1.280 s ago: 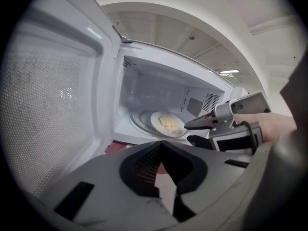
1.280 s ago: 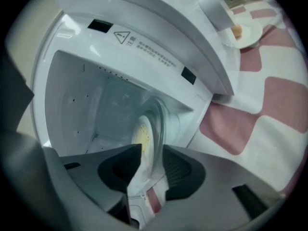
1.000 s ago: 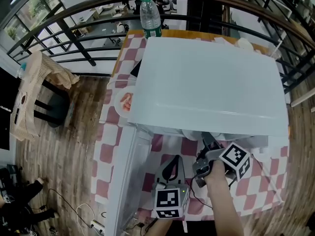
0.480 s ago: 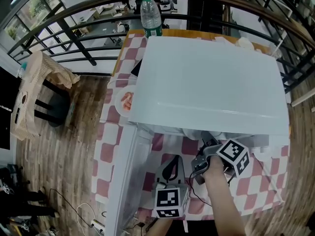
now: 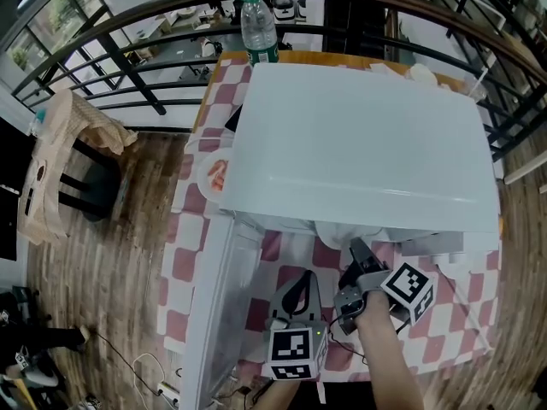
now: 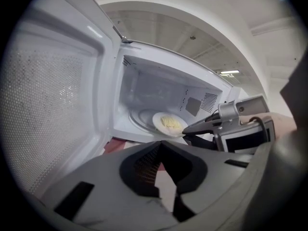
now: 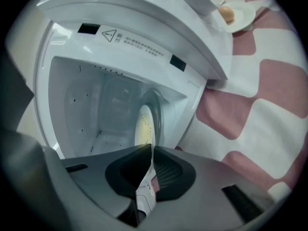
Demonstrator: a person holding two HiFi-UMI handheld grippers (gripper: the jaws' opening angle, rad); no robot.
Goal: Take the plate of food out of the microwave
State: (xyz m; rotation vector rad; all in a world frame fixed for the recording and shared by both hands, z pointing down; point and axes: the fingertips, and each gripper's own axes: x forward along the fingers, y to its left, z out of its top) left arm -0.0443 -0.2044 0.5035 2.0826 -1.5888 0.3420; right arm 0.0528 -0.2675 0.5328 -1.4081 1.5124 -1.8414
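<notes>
White plate (image 6: 157, 122), perhaps noodles (image 6: 170, 124), inside microwave (image 6: 144, 88), unseen from head view

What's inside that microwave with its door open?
A white plate of yellowish food sits on the glass turntable. The right tool has just been closing its jaws on the plate's rim. The plate covers the turntable's middle.

Microwave (image 5: 359, 143) casing: smooth, white, glossy sheen. Door (image 6: 43, 109) panel: finely perforated. Plate (image 6: 157, 121): glossy white. Tablecloth (image 5: 184, 263): checked cloth, matt. Floor (image 5: 111, 254), left: wood planks, slight sheen. Far bottle (image 5: 259, 24): clear plastic. Railing (image 5: 132, 73): dark metal.
</notes>
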